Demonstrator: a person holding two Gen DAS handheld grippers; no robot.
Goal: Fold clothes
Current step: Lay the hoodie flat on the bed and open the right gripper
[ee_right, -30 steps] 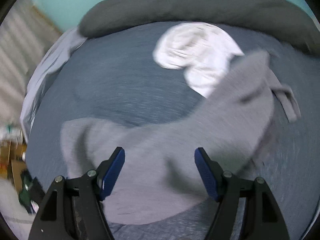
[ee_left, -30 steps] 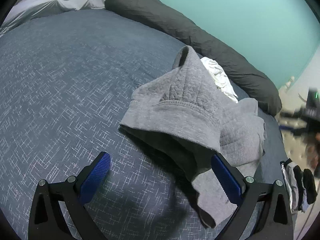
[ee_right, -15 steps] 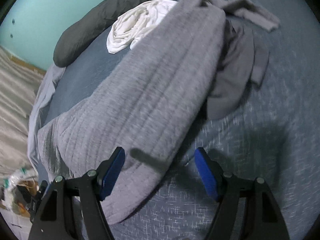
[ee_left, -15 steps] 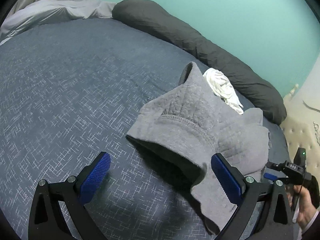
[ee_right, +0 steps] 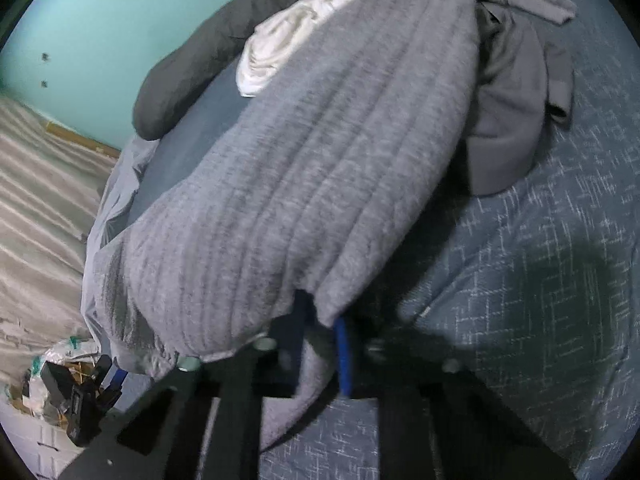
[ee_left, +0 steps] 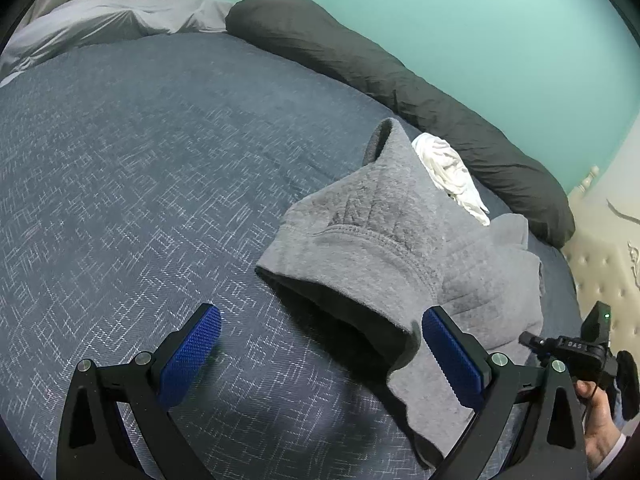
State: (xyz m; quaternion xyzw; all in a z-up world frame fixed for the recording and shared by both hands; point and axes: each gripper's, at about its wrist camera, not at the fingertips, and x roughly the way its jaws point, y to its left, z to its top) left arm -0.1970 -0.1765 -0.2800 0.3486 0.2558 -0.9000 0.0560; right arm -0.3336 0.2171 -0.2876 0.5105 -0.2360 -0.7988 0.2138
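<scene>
A grey quilted sweatshirt (ee_left: 404,240) lies crumpled on the blue bedspread (ee_left: 140,168). My left gripper (ee_left: 320,356) is open low over the bed; the garment's dark-lined hem opening sits just beyond its fingers and grey cloth drapes beside the right pad (ee_left: 452,360). In the right wrist view the same sweatshirt (ee_right: 304,168) fills the middle of the frame. My right gripper (ee_right: 320,332) is shut on an edge of its cloth, with a grey flap hanging down between the blue pads. A white garment (ee_right: 280,52) lies bunched behind the sweatshirt, also seen as the white garment (ee_left: 452,176).
A long dark bolster pillow (ee_left: 400,80) runs along the teal wall (ee_left: 460,8). A pale grey quilt (ee_left: 112,16) is heaped at the far left. A person's hand (ee_left: 600,420) holds the other gripper at the bed's right edge. Clutter lies on the floor (ee_right: 60,360).
My right gripper has moved in to the sweatshirt and shut on its edge; it was open half a second ago. The left gripper has lifted its view slightly and stays open.
</scene>
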